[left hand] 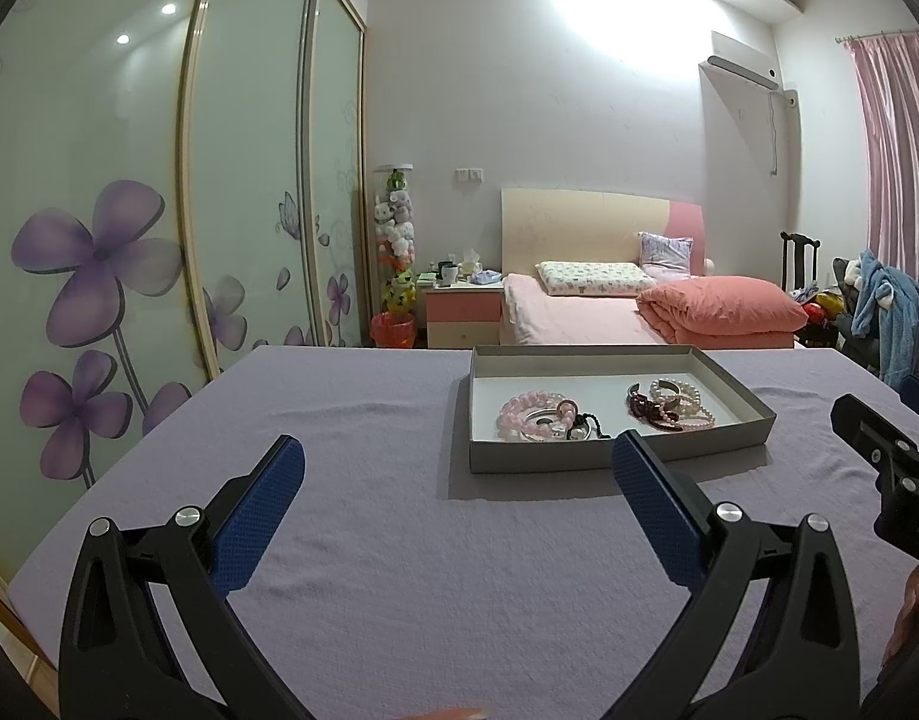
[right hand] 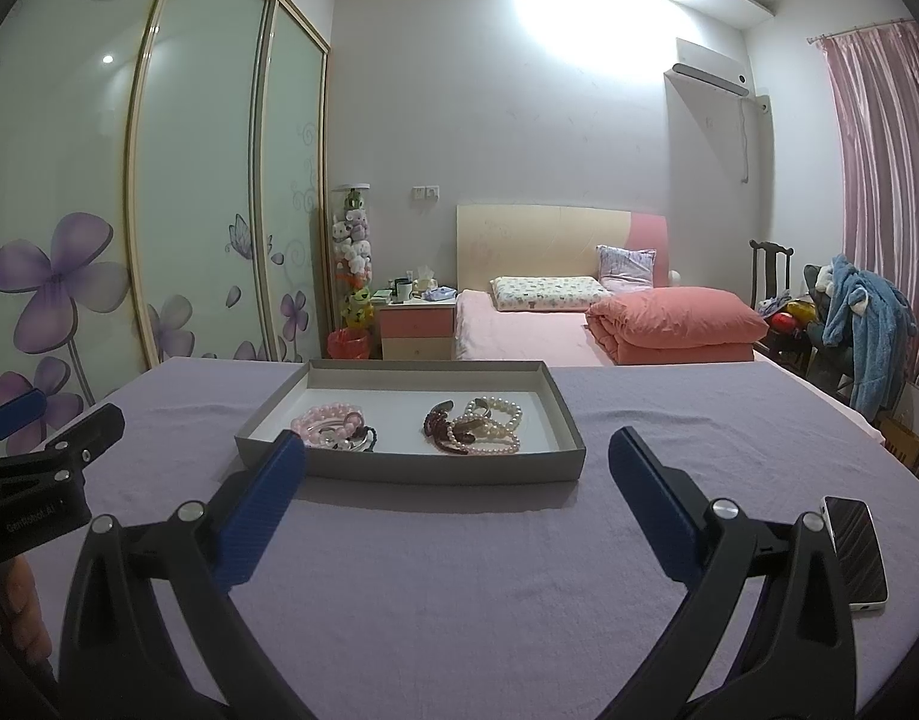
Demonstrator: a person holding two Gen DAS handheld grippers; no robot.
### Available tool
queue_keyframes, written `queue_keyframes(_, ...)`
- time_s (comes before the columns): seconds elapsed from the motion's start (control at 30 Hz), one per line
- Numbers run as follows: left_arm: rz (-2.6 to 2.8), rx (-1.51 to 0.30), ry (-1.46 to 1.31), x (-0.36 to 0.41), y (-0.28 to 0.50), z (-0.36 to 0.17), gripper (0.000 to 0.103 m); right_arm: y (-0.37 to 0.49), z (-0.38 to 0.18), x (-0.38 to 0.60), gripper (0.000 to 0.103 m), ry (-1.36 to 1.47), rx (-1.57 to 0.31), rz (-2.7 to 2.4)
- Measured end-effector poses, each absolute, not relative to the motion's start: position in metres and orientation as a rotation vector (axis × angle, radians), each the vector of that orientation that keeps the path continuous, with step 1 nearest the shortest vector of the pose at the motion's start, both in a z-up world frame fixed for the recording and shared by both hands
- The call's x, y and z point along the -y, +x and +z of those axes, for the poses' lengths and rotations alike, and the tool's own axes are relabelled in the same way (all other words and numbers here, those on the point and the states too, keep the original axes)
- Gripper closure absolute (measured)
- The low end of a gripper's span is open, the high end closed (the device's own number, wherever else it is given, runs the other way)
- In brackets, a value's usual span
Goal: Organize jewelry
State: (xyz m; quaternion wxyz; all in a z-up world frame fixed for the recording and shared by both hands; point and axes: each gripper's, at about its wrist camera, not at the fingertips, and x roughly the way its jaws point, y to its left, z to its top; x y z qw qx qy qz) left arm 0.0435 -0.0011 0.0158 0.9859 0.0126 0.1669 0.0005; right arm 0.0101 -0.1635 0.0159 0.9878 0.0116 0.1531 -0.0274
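The matt lilac cloth (right hand: 459, 570) is slightly wrinkled; the shallow grey cardboard tray (right hand: 411, 467) looks matt; the black phone (right hand: 856, 546) is glossy.

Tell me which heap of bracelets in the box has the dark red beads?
The right-hand heap: a dark red strand lies among white and pink pearl bracelets. The left-hand heap in the grey box is mostly pale pink beads with a silver bangle.

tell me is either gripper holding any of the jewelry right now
Nothing is held. The left gripper and right gripper are both open and empty; the bracelets lie in the tray.
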Motion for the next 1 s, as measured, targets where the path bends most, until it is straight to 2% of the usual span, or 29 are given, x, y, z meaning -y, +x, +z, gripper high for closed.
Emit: queue_keyframes(1.0, -0.001, -0.34, 0.026, 0.0014, 0.0428, 0.0126, 0.002, 0.0112, 0.0168, 0.1627, 0.004, 0.023, -0.31, -0.056)
